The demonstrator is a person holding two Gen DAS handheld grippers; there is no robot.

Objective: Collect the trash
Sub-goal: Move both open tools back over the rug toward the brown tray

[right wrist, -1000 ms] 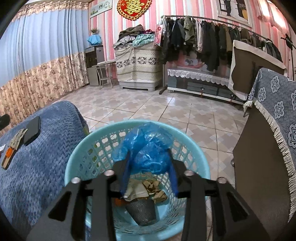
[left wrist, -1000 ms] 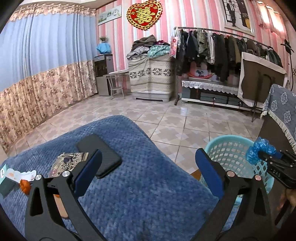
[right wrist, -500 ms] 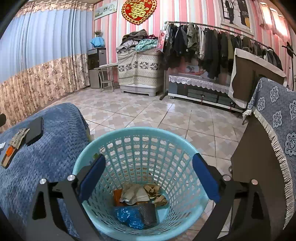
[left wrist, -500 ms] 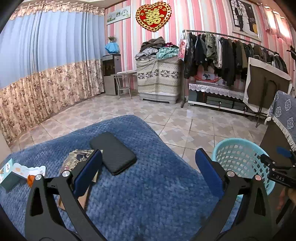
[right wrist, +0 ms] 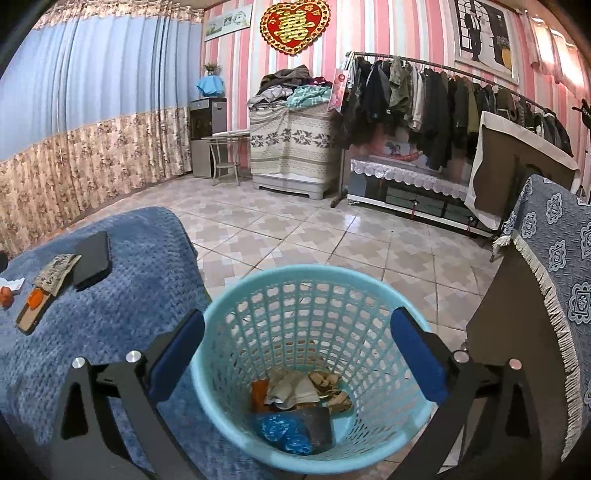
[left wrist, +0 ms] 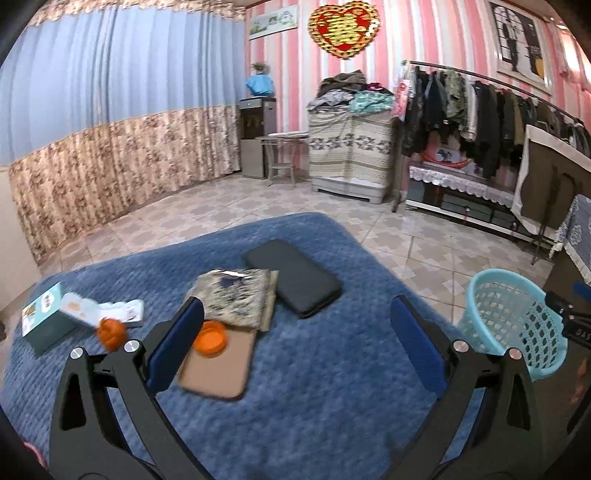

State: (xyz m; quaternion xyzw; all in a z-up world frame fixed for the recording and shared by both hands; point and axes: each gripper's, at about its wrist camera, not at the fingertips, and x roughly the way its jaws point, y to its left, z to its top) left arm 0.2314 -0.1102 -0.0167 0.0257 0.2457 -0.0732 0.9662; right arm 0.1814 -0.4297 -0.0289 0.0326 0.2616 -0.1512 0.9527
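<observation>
At the bottom of the blue basket lies a crumpled blue bag beside a dark wrapper, an orange scrap and brownish paper bits. Over the basket's rim hangs the right gripper, its fingers spread wide with nothing pinched between them. The basket stands on the tiled floor, just beside the blue blanket and a brown cabinet draped with a patterned cloth. Over the blanket hangs the left gripper, fingers likewise spread and empty. Ahead of it lie a tan pad bearing an orange cap, a patterned booklet overlapping the pad, a black case, an orange ball and a teal box with its leaflet. Print on the box and leaflet is too blurred to read. A red heart ornament with gold characters hangs on the striped wall.
</observation>
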